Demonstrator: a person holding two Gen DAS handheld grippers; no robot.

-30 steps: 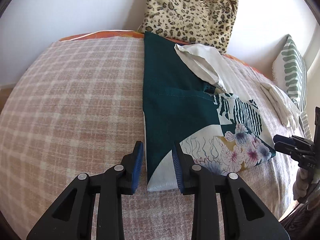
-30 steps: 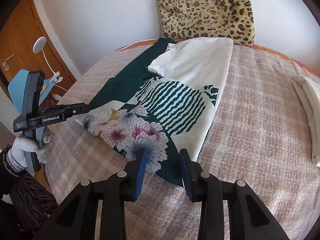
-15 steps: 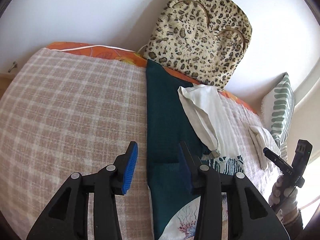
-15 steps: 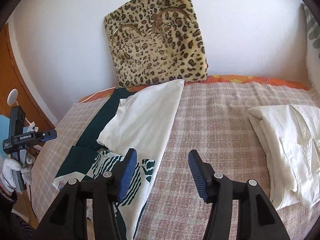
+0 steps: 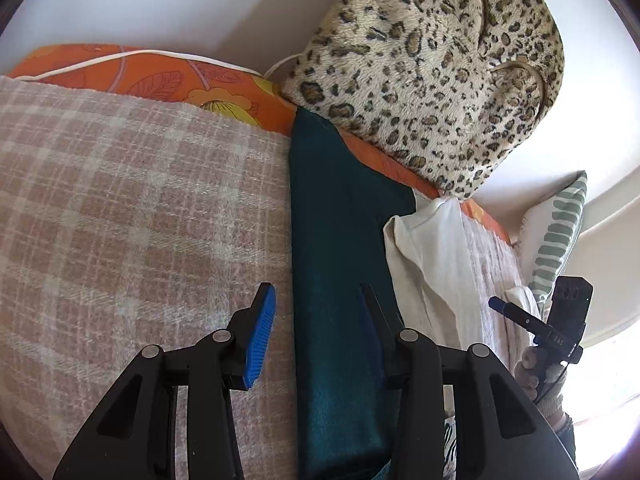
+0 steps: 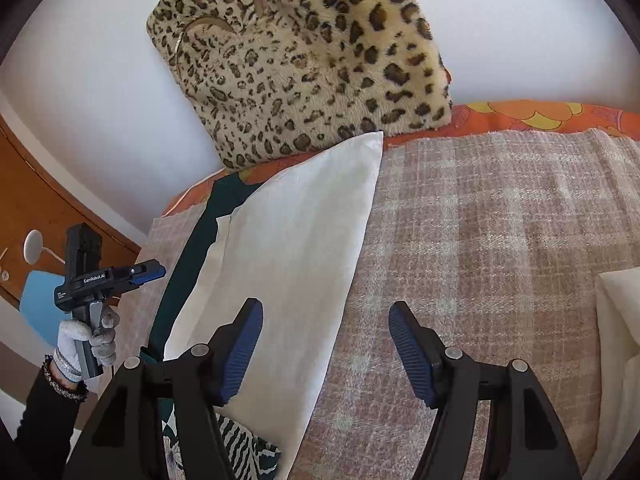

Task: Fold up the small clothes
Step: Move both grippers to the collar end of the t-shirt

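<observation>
Dark teal garment with a white fabric panel (image 5: 340, 264) lies stretched flat on the pink-and-cream checked blanket (image 5: 132, 208), its far end reaching the orange floral sheet (image 5: 168, 80) under the leopard-print plush cushion (image 5: 432, 72) at the wall. White panel covers its right side; a zebra-and-floral printed part shows near the bottom of the right wrist view.

Left gripper (image 5: 316, 332): released, jaws apart, straddling the garment's left edge, 1 blue pad over blanket, the other over teal cloth. Nothing pinched.

Right gripper (image 6: 326, 346): jaws opening, wide, holding nothing; left finger over the white panel's edge, right finger over bare blanket.

Folded cream cloth (image 6: 618, 344) lies well apart at right. Green-striped pillow (image 5: 560, 236) against the far wall. Gloved hand (image 6: 90, 338) grips the left gripper's handle.
</observation>
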